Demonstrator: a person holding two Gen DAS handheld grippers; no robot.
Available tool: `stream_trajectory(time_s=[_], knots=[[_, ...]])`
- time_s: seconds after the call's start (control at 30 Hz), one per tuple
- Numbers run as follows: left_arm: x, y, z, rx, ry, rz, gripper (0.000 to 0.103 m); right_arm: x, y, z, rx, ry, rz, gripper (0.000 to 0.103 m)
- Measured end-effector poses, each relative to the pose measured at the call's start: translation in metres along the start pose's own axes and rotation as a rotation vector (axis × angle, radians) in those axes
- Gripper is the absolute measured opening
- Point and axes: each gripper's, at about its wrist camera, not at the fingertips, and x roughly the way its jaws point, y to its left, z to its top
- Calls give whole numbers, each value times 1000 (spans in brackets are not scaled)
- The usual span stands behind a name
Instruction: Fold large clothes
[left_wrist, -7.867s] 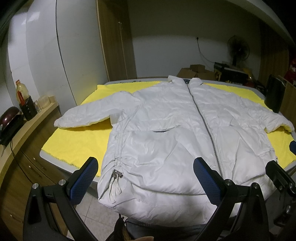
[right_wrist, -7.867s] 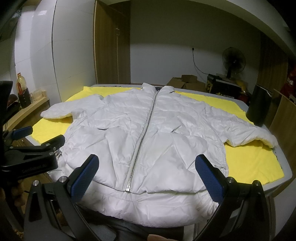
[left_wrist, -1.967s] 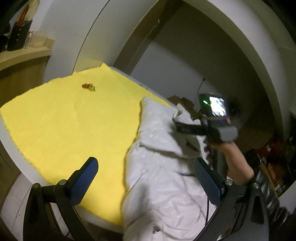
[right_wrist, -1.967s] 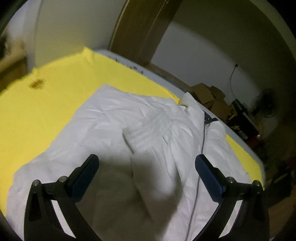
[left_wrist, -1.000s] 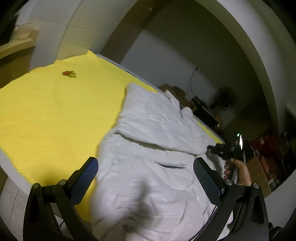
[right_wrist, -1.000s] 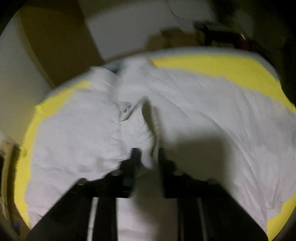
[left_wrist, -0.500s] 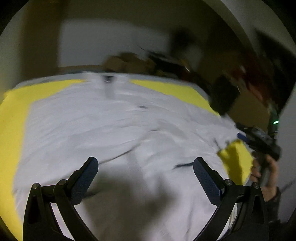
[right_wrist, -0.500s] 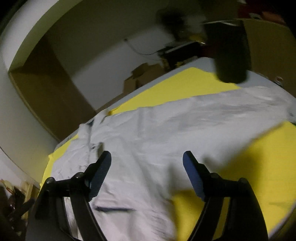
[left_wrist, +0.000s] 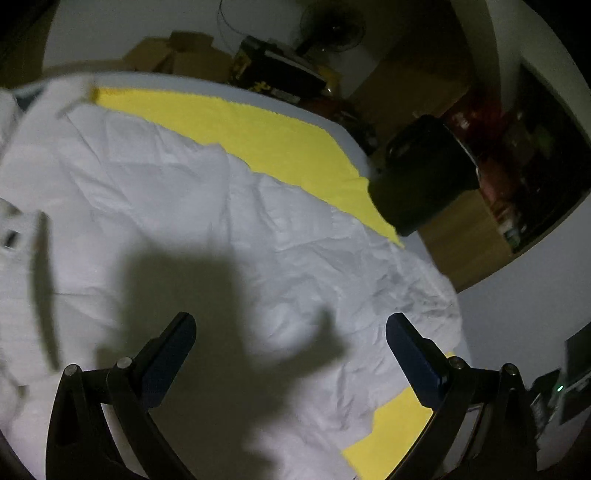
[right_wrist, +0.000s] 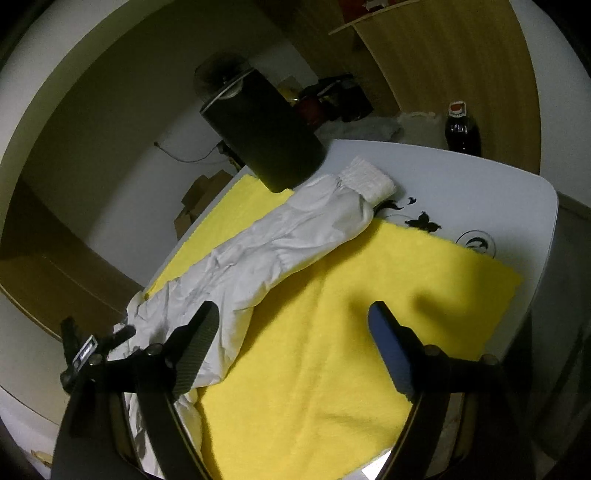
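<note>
Left wrist view: left gripper (left_wrist: 291, 347) spread wide, empty, over white jacket (left_wrist: 221, 229) lying on yellow cloth (left_wrist: 258, 133).

Right wrist view: right gripper (right_wrist: 291, 343) jaws opening, nothing between; jacket sleeve (right_wrist: 295, 236) stretched across the cloth toward table (right_wrist: 480, 177) corner.

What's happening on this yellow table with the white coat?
A person with a handheld gripper in each hand is folding a white puffer jacket on a yellow cloth. Both the left gripper and right gripper are empty. The right one's jaws are opening near the outstretched sleeve.
</note>
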Motion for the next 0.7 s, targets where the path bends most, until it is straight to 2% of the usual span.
stream_trajectory(time_s=[0.1,0.17,0.27,0.37,0.47,0.57,0.67,0.7], knots=[[20,13,-2,-61,31,-12,103,-2,-14,11,22,-13,-13,86],[30,19,-3,-61,54,-5,103,3,-24,22,65,-11,11,87],[36,16,-1,-3,74,0,103,18,-32,36,151,35,87,91],[31,17,1,-56,70,-70,103,41,-31,45,198,82,135,95],[41,18,2,-72,93,-48,103,73,-28,47,238,148,130,95],[43,20,4,-89,84,-60,103,103,-26,44,298,205,165,95],[44,24,7,-115,95,-83,103,121,-26,49,355,189,171,91],[42,25,6,-114,97,-89,103,126,-26,54,357,169,156,81]])
